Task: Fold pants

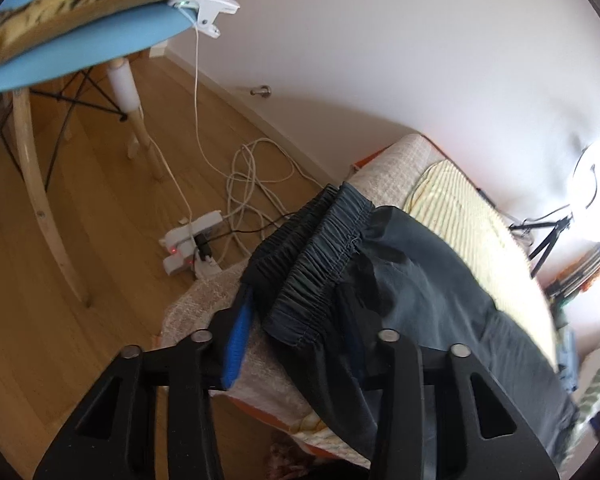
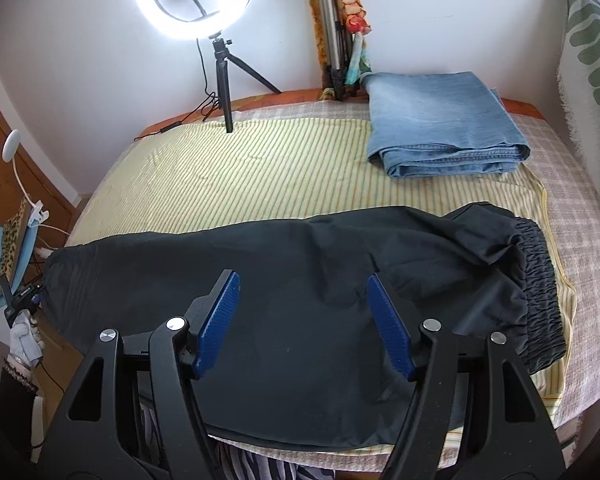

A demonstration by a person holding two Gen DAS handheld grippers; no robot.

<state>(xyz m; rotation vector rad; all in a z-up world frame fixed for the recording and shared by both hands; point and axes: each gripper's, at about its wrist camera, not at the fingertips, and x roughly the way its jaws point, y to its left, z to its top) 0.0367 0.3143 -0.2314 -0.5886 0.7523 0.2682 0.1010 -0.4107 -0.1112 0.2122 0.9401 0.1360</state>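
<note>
Right wrist view: the black pants point(image 2: 300, 280) are spread lengthwise along the near edge of the bed point(image 2: 580, 208), on a striped sheet point(image 2: 240, 176), with the right gripper point(image 2: 304, 320) held wide open above them. Left wrist view: the left gripper point(image 1: 296, 344) is seen open astride the elastic cuffs point(image 1: 308, 256) at the bed's corner. Folded jeans point(image 2: 440, 120) are laid near the far edge.

The black pants point(image 2: 300, 280), of thin, lightly creased fabric, are laid lengthwise across the near side of the striped cover, legs stacked one on the other, with gathered elastic cuffs point(image 1: 300, 256) at one end.
</note>
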